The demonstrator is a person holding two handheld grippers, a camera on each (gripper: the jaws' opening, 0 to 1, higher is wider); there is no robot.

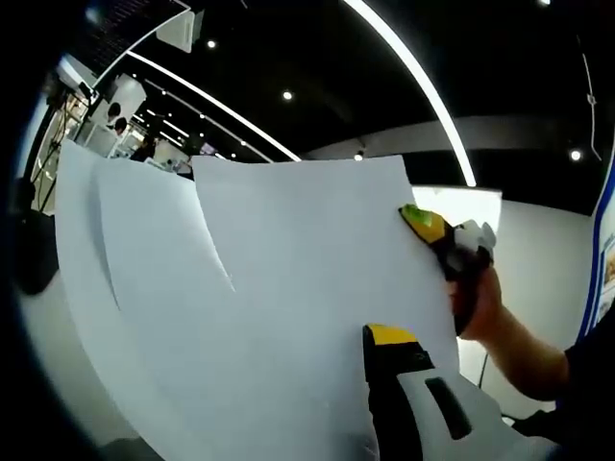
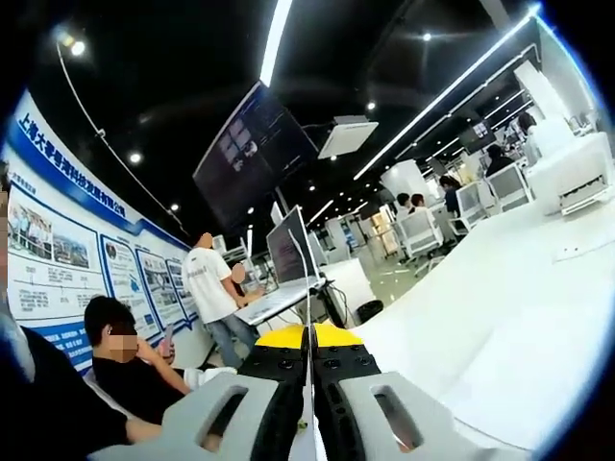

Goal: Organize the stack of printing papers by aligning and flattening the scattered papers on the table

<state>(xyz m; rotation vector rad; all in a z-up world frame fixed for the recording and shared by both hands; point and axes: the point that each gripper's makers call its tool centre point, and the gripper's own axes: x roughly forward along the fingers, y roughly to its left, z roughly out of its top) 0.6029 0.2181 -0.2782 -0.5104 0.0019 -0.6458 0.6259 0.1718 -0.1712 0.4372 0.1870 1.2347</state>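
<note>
Both claws are clamping the papers [image 1: 288, 307], held up in the air. Right gripper [image 2: 307, 336] is pinching one edge with jaws closed tight. Left gripper [image 1: 384, 338] is gripping the lower edge, sheets fanned unevenly.

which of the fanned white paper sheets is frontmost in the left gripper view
The white printing sheet with its corner at top centre: its curved edge overlaps the two sheets fanned out to the left, and the yellow-tipped right gripper pinches its right edge.
</note>
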